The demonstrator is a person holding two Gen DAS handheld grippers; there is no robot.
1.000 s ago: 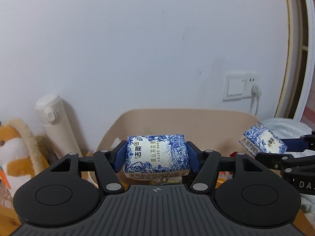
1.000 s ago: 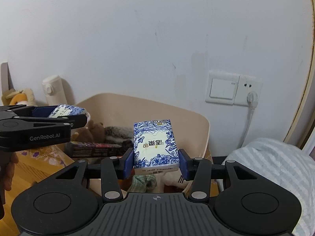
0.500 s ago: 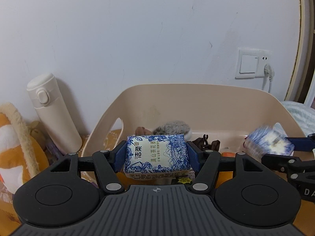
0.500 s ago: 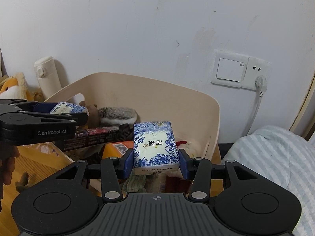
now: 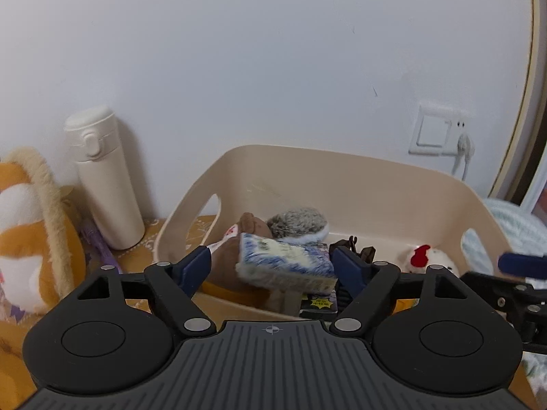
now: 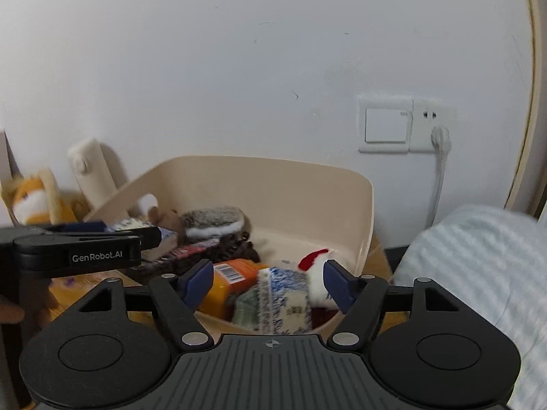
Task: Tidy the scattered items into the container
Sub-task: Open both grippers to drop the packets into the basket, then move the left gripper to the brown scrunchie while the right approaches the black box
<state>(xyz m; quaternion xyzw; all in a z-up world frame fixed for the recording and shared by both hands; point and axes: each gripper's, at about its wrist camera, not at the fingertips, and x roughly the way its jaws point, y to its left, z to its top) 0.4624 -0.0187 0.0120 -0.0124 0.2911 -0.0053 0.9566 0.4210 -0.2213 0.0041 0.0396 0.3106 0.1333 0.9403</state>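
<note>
A beige plastic bin [image 5: 342, 171] stands against the wall and holds several things, among them a grey plush [image 5: 297, 220] and an orange box [image 6: 236, 273]. My left gripper [image 5: 271, 261] hovers over the bin's near left side with its jaws opening. A blue-and-white tissue pack [image 5: 287, 263] is blurred and tilted between its fingers, clear of the left pad. My right gripper [image 6: 267, 275] is over the bin's near right side, its jaws opening too. A second tissue pack [image 6: 283, 300] is blurred and tipped below its pads, among the bin's contents.
A white flask [image 5: 102, 177] and an orange plush toy [image 5: 27, 225] stand left of the bin on the wooden top. A wall switch with a plugged socket [image 6: 407, 126] is behind. Striped bedding [image 6: 478, 256] lies to the right.
Both grippers tipped down over the bin, then their jaws spread. Each tissue pack slipped from its grip and tilts down toward the bin's contents.
</note>
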